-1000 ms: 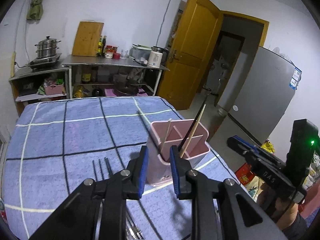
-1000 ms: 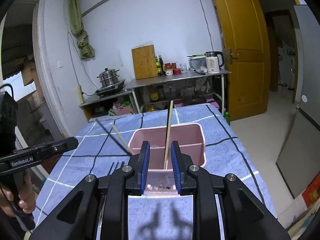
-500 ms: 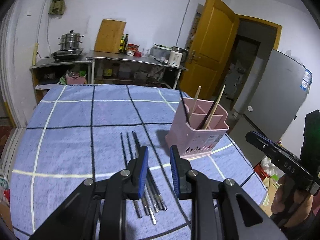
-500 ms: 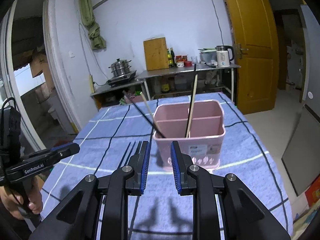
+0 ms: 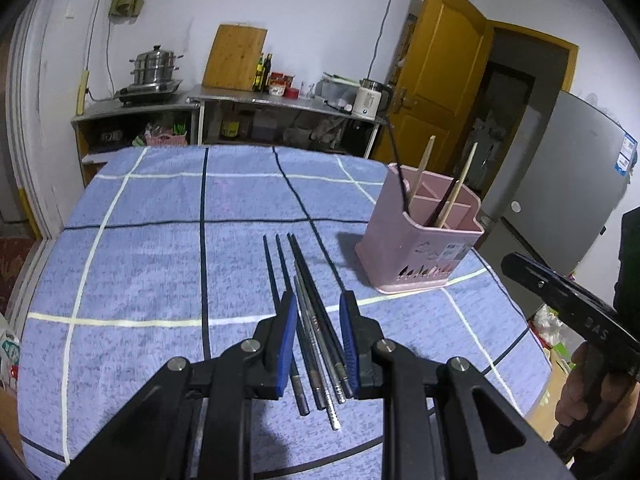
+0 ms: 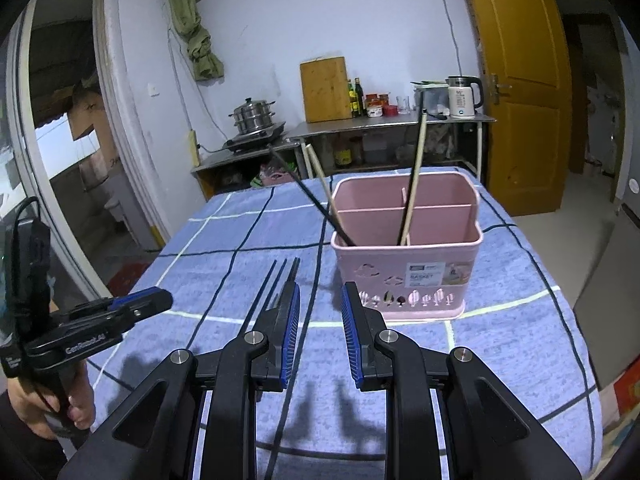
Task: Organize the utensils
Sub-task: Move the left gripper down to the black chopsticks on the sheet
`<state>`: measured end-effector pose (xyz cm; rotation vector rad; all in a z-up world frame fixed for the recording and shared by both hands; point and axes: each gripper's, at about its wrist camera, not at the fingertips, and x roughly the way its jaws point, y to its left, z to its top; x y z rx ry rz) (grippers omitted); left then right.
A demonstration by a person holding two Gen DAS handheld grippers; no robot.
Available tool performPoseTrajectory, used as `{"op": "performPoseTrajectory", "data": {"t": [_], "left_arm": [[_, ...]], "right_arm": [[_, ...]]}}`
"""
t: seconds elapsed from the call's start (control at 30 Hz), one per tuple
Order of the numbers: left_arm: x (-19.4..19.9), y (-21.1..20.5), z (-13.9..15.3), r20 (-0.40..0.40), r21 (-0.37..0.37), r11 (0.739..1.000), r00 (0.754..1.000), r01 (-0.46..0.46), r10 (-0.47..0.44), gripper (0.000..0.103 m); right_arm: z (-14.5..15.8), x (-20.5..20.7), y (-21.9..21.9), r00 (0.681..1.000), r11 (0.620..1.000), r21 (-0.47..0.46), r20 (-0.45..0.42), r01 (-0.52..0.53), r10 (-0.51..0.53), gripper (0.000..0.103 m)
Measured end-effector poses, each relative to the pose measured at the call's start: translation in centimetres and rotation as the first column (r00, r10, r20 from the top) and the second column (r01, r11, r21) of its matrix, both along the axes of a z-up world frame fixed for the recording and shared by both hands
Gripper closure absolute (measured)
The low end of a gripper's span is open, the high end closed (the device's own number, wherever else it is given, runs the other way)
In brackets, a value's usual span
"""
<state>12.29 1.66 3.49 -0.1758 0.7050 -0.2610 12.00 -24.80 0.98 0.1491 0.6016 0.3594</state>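
Observation:
A pink utensil basket (image 5: 420, 240) stands on the blue checked tablecloth and holds several chopsticks, black and wooden; it also shows in the right wrist view (image 6: 406, 248). A bundle of dark and metal chopsticks (image 5: 310, 312) lies flat on the cloth left of the basket. My left gripper (image 5: 318, 332) is open and empty, hovering over the near ends of the bundle. My right gripper (image 6: 320, 328) is open and empty, in front of the basket, with the bundle's tips (image 6: 276, 280) just left of it.
The table (image 5: 140, 248) fills the foreground, and its right edge drops off beside the basket. A counter (image 6: 384, 124) with a kettle, bottles and a cutting board stands behind, with a stove and pot at its left. An orange door (image 6: 520, 92) and a grey fridge (image 5: 560, 184) are to the right.
Both grippers have pulled back from the basket. The left one now hovers over the chopsticks lying on the cloth; the right one sits farther in front of the basket. Both stay open.

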Motion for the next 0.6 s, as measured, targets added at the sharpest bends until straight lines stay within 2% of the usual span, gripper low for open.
{"op": "performPoseTrajectory", "data": {"t": [0.27,0.6], "left_arm": [[2.6,0.5,-3.3,-0.089,-0.011,1.0,0.996,-0.019,0.018,0.08],[7.7,-0.3,-7.1,-0.172,0.016,1.0,0.985,-0.014,0.016,0.08]], "right_arm": [[-2.4,1.0,1.6,0.998,0.999,0.002,-0.058,-0.032,0.032,0.081],[-5.4,2.9,3.6,0.989,0.997,-0.005,-0.13,-0.077,0.076,0.081]]}}
